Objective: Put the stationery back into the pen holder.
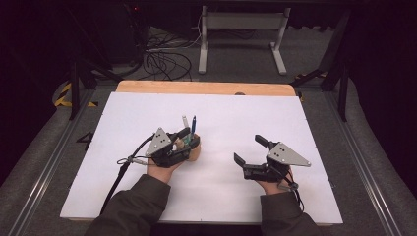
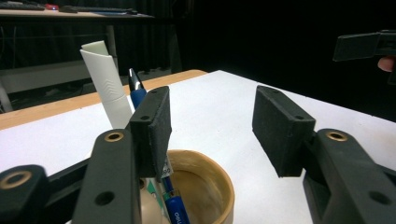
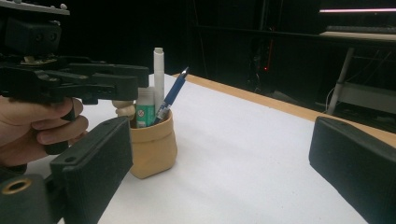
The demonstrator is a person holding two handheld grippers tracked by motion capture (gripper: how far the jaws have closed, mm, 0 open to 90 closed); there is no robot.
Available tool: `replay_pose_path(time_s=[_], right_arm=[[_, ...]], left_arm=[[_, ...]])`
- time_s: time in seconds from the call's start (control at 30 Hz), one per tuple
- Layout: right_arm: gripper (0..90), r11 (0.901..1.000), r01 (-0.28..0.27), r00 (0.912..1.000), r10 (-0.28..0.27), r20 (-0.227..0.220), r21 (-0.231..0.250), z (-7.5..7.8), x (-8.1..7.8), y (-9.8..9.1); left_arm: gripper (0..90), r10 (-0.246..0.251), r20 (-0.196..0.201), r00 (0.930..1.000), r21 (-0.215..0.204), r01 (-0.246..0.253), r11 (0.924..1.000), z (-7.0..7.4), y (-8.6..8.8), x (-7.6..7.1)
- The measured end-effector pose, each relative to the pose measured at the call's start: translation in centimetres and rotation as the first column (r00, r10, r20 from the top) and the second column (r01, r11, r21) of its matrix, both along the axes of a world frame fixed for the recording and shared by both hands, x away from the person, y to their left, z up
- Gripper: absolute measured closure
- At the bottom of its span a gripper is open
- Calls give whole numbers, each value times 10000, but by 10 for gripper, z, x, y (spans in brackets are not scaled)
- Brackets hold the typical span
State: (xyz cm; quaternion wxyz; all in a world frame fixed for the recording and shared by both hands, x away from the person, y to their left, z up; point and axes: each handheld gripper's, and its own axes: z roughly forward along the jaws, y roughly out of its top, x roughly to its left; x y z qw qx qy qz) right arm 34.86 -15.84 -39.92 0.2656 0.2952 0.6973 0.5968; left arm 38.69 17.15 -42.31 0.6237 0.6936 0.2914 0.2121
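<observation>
A tan cup stands left of the middle of the white board. It holds a blue pen, a white marker and a green-labelled glue stick. My left gripper hovers just over the cup's rim, jaws open. In the left gripper view the cup sits below the left gripper, with the pen and marker behind the left jaw; nothing is pinched. My right gripper rests open to the right, pointing toward the cup.
The board lies on a wooden tabletop whose far edge shows beyond it. Past the table are floor cables and a white stand. Bare board stretches between the two grippers and to the far right.
</observation>
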Motion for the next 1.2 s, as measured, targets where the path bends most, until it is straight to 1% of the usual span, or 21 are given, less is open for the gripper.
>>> replay_pose_path(time_s=[0.03,0.07,0.17,0.27,0.33,0.37,0.47,0.67,0.73,0.77,0.9,1.03,1.07,1.17,1.2], right_arm=[[70,10000,12,10000,-12,-15,1,0,0,0],[70,10000,14,10000,-14,-13,-1,0,0,0],[70,10000,25,10000,-25,-6,-3,0,0,-1],[70,10000,32,10000,-32,1,-1,0,0,-1],[70,10000,35,10000,-35,5,1,0,0,-2],[70,10000,25,10000,-25,32,18,0,1,-3],[70,10000,78,10000,-78,0,52,0,1,-6],[70,9999,128,9999,-128,-20,103,0,1,-8],[70,9998,145,9999,-145,-28,112,0,1,-8],[70,9999,131,9999,-131,-8,88,0,1,-8],[70,9999,139,9999,-139,-7,90,0,2,-9],[70,9998,176,9998,-176,-10,127,-1,2,-10],[70,9997,199,9998,-198,-24,128,-1,1,-10],[70,9997,191,9998,-191,-12,122,0,1,-11],[70,9997,228,9997,-228,-8,120,0,1,-12]], left_arm=[[455,-39,-96,9999,-51,39,10000,0,0,-1],[449,-17,19,10000,-30,17,10000,1,1,0],[418,-29,-88,10000,-142,28,9999,3,2,-1],[382,5,-81,10000,-163,-6,9999,4,3,-1],[344,-5,-283,9996,-218,-1,9998,5,4,-1],[339,-47,-317,9995,-229,40,9997,5,5,-1],[331,-90,-282,9996,-79,88,9999,7,6,-3],[302,-103,-189,9998,-30,102,9999,10,9,-5],[294,-116,-247,9996,-51,115,9999,11,9,-6],[290,-85,-177,9998,6,85,10000,11,10,-6],[262,-72,-189,9998,86,73,9999,14,14,-8],[243,-46,-106,9999,81,47,10000,17,18,-9],[239,-61,-170,9998,54,62,10000,18,19,-10],[230,-37,-117,9999,164,39,9999,19,21,-11],[229,-59,-173,9998,155,62,9999,20,22,-11]])
